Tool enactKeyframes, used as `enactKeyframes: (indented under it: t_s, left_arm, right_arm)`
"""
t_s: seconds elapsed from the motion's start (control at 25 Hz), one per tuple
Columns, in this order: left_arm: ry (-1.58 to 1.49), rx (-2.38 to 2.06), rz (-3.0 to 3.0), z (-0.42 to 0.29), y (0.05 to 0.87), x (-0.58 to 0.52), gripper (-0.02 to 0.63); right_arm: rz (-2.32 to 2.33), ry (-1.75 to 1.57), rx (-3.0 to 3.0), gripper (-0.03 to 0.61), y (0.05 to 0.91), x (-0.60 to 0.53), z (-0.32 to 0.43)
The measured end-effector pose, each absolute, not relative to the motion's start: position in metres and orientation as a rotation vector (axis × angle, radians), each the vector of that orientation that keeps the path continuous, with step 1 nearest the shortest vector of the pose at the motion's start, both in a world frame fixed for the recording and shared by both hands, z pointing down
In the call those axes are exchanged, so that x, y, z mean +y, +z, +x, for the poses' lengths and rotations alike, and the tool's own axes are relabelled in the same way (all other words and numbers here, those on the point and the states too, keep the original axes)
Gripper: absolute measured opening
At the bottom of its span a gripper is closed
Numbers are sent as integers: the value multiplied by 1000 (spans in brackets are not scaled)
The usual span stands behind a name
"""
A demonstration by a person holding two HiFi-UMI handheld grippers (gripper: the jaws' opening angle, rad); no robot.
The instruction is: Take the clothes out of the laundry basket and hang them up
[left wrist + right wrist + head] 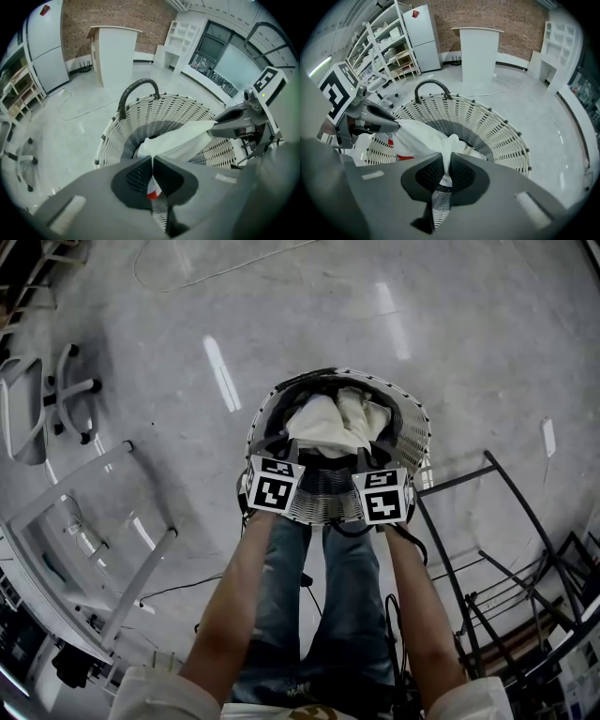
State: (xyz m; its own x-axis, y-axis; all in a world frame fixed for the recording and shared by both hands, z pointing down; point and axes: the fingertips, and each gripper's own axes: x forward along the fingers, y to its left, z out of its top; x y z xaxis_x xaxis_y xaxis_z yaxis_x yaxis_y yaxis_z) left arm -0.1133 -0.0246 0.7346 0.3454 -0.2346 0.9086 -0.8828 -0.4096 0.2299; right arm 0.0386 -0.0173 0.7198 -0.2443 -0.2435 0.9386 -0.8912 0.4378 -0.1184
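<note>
Markings: black-and-white square markers are showing on the left cube and the right cube. A red label on the refrigerator is too small to read.
Left gripper: jaws are clamping together on a fold of the white garment. A red patch of cloth is showing between them.
Right gripper: jaws are pinching a bunched ridge of the same white garment, with cloth filling the gap.
Garment position: it is stretching between the two grippers. Its bulk is hanging over the inside of the laundry basket.
Basket: it is standing upright on the grey floor, directly ahead of the person's legs. Its dark handle is arching up on the far rim.
Right-side edge: a black metal frame is standing just beside the basket.
Left-side edge: a white frame and a chair base are standing well apart from the basket.
Far side: open floor is extending beyond the basket, with a cable lying across it.
</note>
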Motion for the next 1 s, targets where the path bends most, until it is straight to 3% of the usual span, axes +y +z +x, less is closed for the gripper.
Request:
enactKeyframes:
  t_s: [1.0]
  left_arm:
    - [999, -959, 2038, -123, 580, -46, 11]
  right_arm:
    - [1171, 865, -1856, 46, 581, -1, 27]
